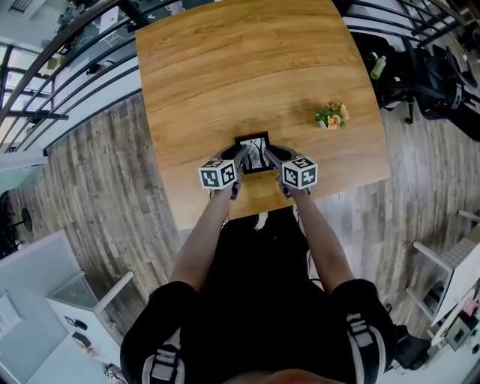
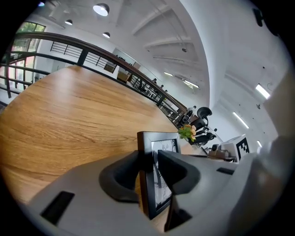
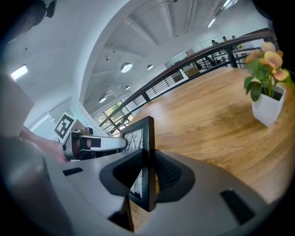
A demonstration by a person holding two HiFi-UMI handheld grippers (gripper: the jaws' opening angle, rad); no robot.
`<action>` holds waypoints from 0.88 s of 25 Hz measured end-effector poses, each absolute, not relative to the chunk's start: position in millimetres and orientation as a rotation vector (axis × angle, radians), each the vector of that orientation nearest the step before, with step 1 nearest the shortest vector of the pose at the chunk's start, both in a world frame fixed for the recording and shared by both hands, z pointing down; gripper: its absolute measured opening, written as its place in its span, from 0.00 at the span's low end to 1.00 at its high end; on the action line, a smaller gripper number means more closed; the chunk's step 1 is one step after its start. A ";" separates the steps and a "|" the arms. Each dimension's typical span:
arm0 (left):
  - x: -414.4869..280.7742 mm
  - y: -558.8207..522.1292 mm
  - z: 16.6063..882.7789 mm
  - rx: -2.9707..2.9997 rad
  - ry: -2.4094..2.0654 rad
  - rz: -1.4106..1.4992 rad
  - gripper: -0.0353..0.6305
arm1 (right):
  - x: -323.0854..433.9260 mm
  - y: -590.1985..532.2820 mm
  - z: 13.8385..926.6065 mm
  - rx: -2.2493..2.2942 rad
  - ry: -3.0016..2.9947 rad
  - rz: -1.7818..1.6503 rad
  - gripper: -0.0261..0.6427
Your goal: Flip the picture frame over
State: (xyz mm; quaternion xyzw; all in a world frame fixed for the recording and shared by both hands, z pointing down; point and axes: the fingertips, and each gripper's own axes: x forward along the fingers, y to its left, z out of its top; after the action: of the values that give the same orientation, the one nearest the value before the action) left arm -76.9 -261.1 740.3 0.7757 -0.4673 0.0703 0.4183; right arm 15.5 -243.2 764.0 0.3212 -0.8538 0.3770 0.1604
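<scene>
Head view: stands tilted on edge near the 6 o'clock side of the tabletop (image 1: 247, 67), this picture frame (image 1: 253, 154), between left gripper (image 1: 240, 155) and right gripper (image 1: 270, 155). Judged mid-flip, not yet laid on the other face.

Left gripper view: straddles the picture frame (image 2: 163, 145) loosely, left gripper (image 2: 148, 170) jaws moderately apart, seemingly a slim gap at the glass side.

Right gripper view: clamps narrow on the picture frame (image 3: 140, 136) edge, right gripper (image 3: 148, 173).

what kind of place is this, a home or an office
Most likely an open office or lab on an upper floor: black railings run along the edge, office chairs stand beyond the wooden table, and a high white ceiling carries round lights.
</scene>
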 end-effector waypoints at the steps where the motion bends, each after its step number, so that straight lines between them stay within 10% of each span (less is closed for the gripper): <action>1: -78.3 -261.3 742.0 1.946 -1.172 0.186 0.26 | 13.8 -243.1 765.8 0.916 -2.435 1.070 0.18; 22: -83.2 -273.1 765.9 1.956 -1.210 0.271 0.26 | 8.2 -258.1 792.4 0.886 -2.360 0.995 0.19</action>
State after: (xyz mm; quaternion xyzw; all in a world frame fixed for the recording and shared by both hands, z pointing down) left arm -83.2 -273.1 765.9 0.7736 -0.4785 0.1073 0.4013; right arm 8.2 -258.1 792.4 0.3193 -0.8506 0.3587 0.2141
